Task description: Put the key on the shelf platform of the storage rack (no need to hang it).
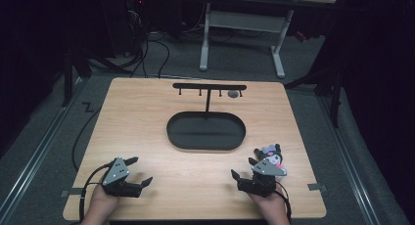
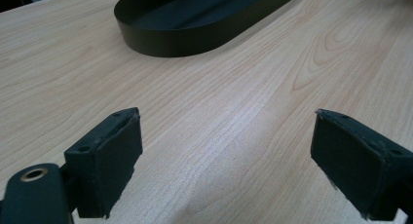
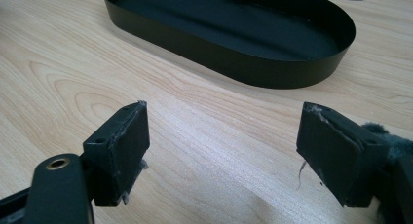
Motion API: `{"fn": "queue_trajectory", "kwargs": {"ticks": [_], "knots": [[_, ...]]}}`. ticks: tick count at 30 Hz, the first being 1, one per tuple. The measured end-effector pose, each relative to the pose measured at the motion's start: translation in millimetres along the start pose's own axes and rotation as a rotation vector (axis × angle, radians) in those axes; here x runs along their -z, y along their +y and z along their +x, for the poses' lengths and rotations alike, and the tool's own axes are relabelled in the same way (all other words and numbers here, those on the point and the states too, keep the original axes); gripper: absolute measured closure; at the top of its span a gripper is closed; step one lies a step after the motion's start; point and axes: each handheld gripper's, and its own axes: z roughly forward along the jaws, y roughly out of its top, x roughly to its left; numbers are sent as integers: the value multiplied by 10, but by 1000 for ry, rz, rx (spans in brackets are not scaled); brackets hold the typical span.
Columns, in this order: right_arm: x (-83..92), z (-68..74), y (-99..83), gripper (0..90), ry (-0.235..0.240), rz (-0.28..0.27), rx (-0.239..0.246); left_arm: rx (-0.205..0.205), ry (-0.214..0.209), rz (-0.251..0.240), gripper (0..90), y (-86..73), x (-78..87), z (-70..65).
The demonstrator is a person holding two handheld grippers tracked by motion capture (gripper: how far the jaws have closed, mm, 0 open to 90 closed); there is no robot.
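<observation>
Now right gripper (image 1: pixel 243 170) agape, plush toy (image 1: pixel 272 157) beside

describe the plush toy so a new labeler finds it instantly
Start at the black oval tray in the middle of the wooden table, then go toward the near right corner. The plush toy lies there, just beyond the right gripper. It is the one soft, pale thing with dark ears and pink touches.

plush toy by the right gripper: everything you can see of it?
The plush toy is a small soft-looking figure, dark with a white face, a pink patch and grey trim. It lies on the wooden table just beyond the open right gripper, right of the black oval tray. The gripper's grey plate covers its near edge, so contact is unclear.
</observation>
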Motion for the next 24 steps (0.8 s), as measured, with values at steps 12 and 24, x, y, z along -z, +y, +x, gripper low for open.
{"fn": "queue_trajectory", "kwargs": {"ticks": [12,24], "knots": [[16,-8,7,201,-4,-8,-17,2,-3,3,121,-3,-7,-3],[10,-12,44,204,-18,63,1,10,1,-1,122,-15,1,11]]}}
